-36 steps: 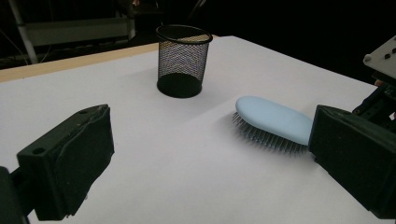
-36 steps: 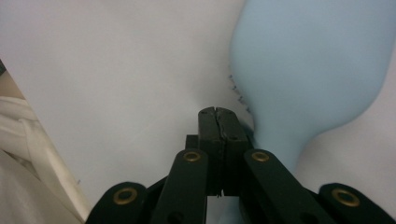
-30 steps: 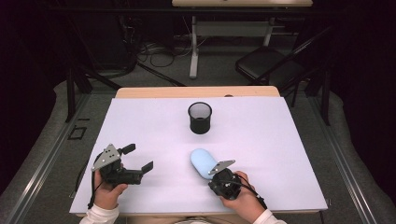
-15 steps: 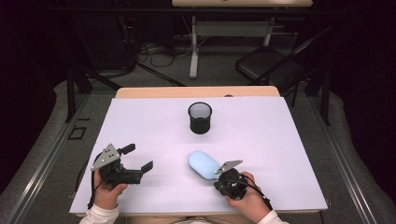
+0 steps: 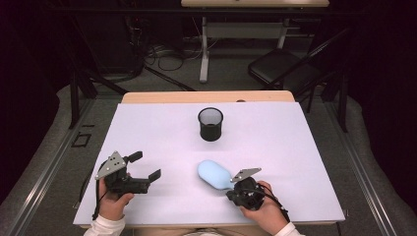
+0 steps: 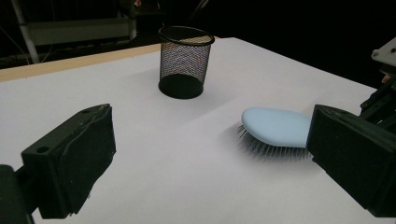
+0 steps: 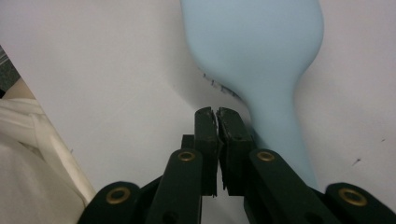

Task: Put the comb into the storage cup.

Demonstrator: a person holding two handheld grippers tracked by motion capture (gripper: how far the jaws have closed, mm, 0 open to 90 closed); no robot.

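Hairbrush (image 5: 214, 174), pale blue, lies bristles-down on the white desk (image 5: 305, 147), in the near half, right of centre, well apart from the black mesh cup (image 5: 210, 124) that stands upright farther back.

Change over the last second: the brush head has swung to the left. Earlier the head pointed roughly away from the person, toward the cup; now it sits lower and more leftward, and the right tongs (image 5: 235, 189) have shifted slightly right and nearer the desk edge. Judgement: the brush was pivoted or dragged by its handle end rather than lifted, so it is being repositioned, not yet carried to the cup.

Orientation now: long axis runs diagonally, from the head at upper left to the handle at lower right, toward the right hand (image 5: 263, 209). In the right gripper view the handle (image 7: 280, 135) passes just beside the right tongs (image 7: 217, 114), on their right, with the broad head (image 7: 254, 42) beyond.

Right tongs: jaws pressed together, nothing visibly between them; the handle lies beside them, not in them. Whether they touch it I cannot tell.

Left tongs (image 5: 146, 165): jaws spread wide, empty, held over the near-left desk; in the left gripper view they frame the cup (image 6: 185, 60) and brush (image 6: 275, 130).
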